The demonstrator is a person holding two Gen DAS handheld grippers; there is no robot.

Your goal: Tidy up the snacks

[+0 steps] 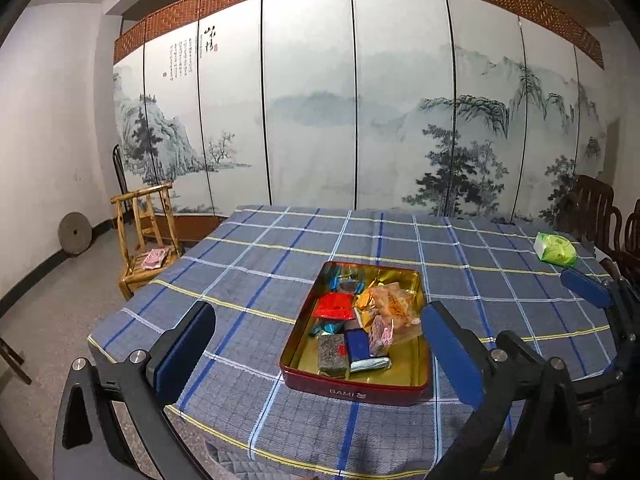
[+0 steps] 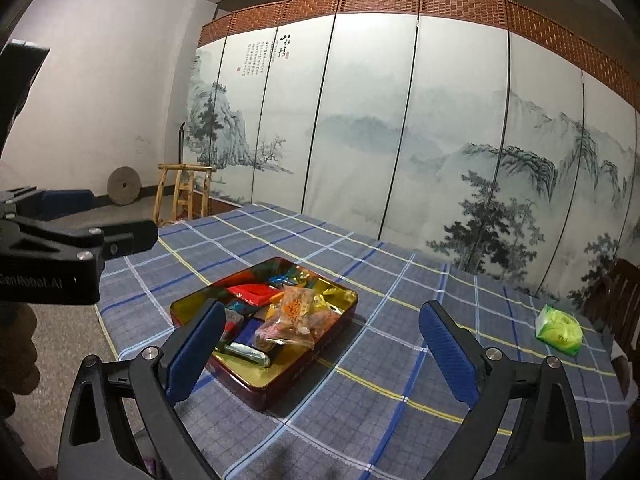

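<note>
A folding screen [image 1: 360,100] painted with misty mountains and pines fills the back of the room, its top edged in woven brown panels. In front of it stands a table [image 1: 248,264] under a blue-grey checked cloth with yellow, white and blue lines. Off its left corner, on the floor, sit a small bamboo chair [image 1: 146,240] and a round stone wheel [image 1: 75,234] leaning on the white wall; dark wooden chairs [image 1: 592,204] stand at the table's right side.

Near the middle of the cloth lies a red tin [image 1: 352,392] with a gold inside, lid off, lettered BAMI on its near wall. The snacks [image 1: 360,320] are piled in it — a red packet [image 1: 334,306], a clear bag of orange pastry [image 1: 394,306], a dark blue bar [image 1: 358,344], a brown block [image 1: 332,354] and some foil-wrapped sweets. A green packet [image 1: 556,249] lies apart, toward the far right edge of the table, well away from the tin.

The left gripper [image 1: 316,350] hangs over the near edge of the table, its blue-padded fingers spread wide to either side of the tin and holding nothing. The right gripper [image 2: 322,350] hangs to the tin's right — fingers equally wide apart, empty, the left pad overlapping the tin's near corner in its own view.
</note>
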